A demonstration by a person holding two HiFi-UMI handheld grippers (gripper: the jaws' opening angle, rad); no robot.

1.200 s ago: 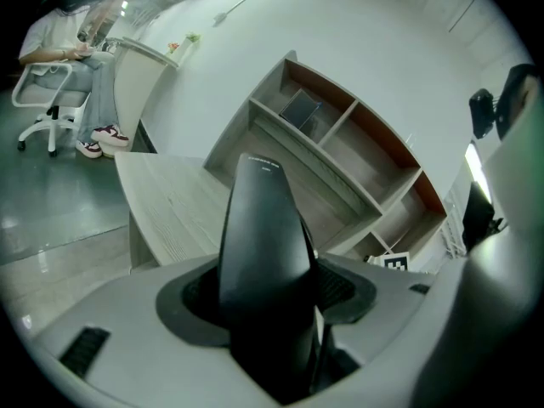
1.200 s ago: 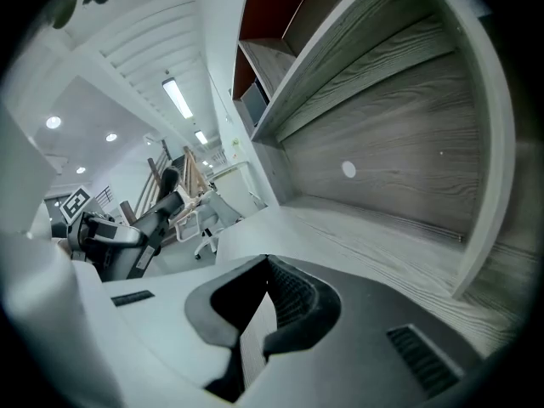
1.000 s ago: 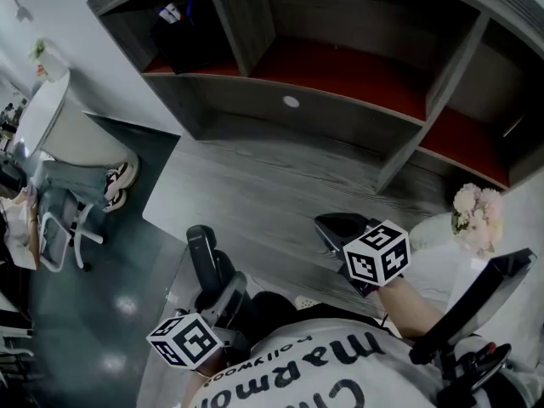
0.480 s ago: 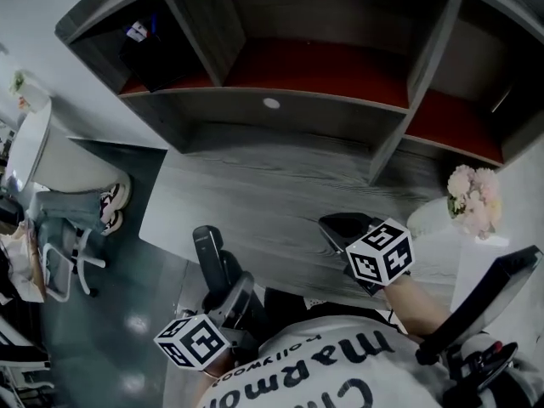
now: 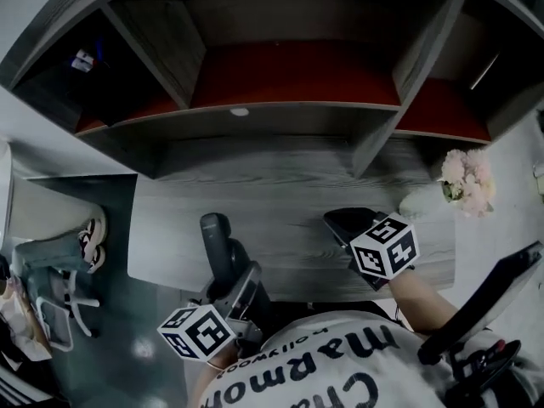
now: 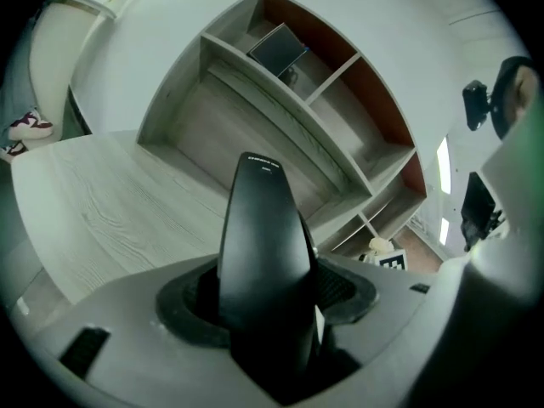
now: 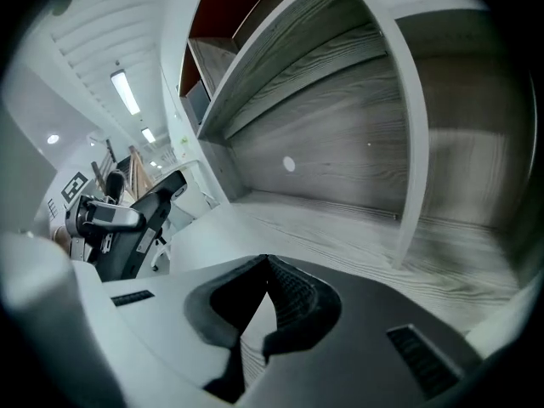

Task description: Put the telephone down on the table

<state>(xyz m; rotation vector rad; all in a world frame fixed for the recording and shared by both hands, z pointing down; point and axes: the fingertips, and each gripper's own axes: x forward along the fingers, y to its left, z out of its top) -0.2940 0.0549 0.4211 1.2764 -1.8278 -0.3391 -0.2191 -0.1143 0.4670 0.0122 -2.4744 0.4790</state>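
Note:
A black telephone handset (image 5: 215, 235) stands nearly upright over the near left part of the grey wood table (image 5: 289, 219). My left gripper (image 5: 235, 272) is shut on its lower half. In the left gripper view the telephone (image 6: 262, 236) rises between the jaws of the left gripper (image 6: 268, 291) and hides the table (image 6: 102, 202) behind it. My right gripper (image 5: 342, 222) hovers over the table's near right part. Its jaws meet at the tips of the right gripper (image 7: 266, 266) with nothing between them, above the table (image 7: 340, 228).
A grey shelf unit (image 5: 289, 109) with red-backed compartments stands along the table's far side. A dark box (image 6: 276, 49) sits in its left compartment. Pale flowers (image 5: 466, 181) are at the table's right end. A chair (image 5: 51, 313) and a person's shoes (image 5: 89, 240) are on the floor at the left.
The head view has swung, so the shelf sits more squarely ahead. The left gripper with the telephone now shows over the table's near edge. The right gripper has hardly moved.

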